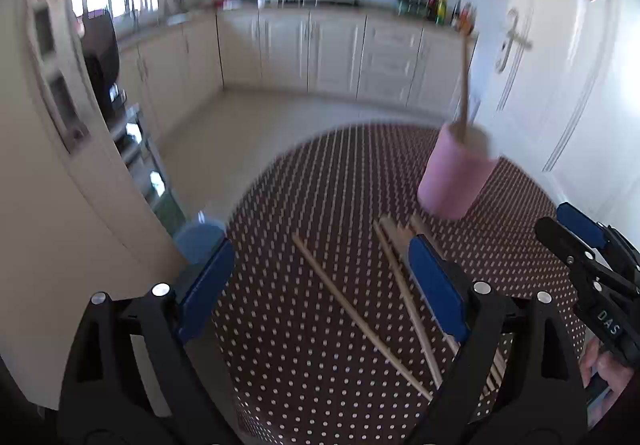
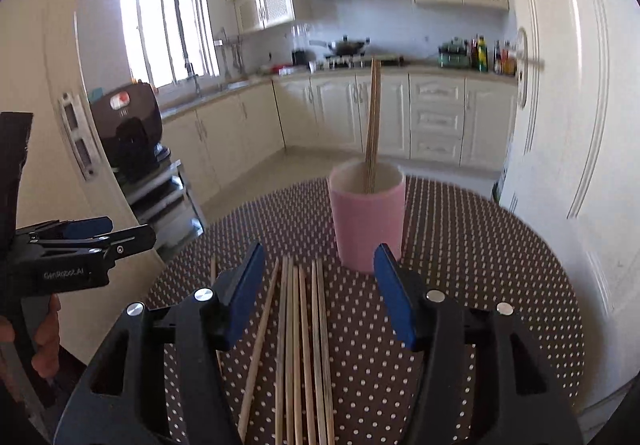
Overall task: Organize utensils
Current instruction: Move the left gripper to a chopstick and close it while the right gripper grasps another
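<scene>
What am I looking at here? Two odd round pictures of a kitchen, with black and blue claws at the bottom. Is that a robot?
No robot: a person holds a two-finger tool in each hand. Each tool carries a wide-angle camera looking forward along its blue fingers, so one picture comes from the left tool and the other from the right tool. Each view also catches the other tool at its edge. Below is a dotted table. Loose chopsticks lie on it, and a pink cup already has a few standing inside. Both tools are open and hold nothing; the right one hangs over the loose chopsticks.
</scene>
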The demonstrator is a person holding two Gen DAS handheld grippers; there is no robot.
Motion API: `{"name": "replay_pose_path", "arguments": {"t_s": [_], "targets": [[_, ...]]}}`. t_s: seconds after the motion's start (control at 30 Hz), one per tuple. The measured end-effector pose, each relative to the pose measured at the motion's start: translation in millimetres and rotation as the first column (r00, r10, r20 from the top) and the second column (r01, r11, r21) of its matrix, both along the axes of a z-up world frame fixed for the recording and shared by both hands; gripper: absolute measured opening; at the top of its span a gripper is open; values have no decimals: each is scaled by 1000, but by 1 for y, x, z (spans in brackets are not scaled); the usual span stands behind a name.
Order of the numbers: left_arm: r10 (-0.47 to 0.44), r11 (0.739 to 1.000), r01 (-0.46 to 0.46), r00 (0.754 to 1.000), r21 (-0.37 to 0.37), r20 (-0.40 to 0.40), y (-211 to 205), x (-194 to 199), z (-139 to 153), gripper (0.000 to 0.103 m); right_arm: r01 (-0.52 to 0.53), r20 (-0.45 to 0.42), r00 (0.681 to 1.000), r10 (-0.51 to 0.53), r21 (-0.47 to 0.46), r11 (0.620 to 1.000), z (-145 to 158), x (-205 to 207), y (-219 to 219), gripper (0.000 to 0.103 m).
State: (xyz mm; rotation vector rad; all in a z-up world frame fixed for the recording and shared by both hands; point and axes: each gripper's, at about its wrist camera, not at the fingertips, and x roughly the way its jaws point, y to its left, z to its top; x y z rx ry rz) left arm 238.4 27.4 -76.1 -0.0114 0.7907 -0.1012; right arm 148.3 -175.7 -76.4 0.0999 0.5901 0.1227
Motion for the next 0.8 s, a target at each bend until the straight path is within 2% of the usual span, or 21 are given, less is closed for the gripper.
{"name": "replay_pose_path", "arguments": {"t_s": [0.13,0.2,0.27,0.37,0.6,0.7,0.8], "targets": [[27,999,-31,993,-36,-116,10,22,-25,87,-9,-71,997,9,11,1000,-15,8,0,54],[30,998,-38,989,-52,-148,13,28,-35,87,-16,-102,995,19,31,999,-24,11,-4,54],[40,997,-50,983,-53,-178,14,36,-45,76,-17,-134,991,20,29,999,-28,17,-5,54],[38,994,-60,971,-89,-235,18,48,-61,67,-27,-184,982,33,37,999,-36,26,-5,54],[27,994,-57,950,-90,-311,11,71,-86,38,-45,-282,958,52,31,998,-53,43,-4,54],[25,995,-55,943,-82,-333,10,79,-93,35,-51,-317,947,55,21,998,-60,52,-6,53],[24,998,-42,945,-47,-326,6,85,-99,33,-67,-348,935,70,21,998,-65,60,-6,46]]}}
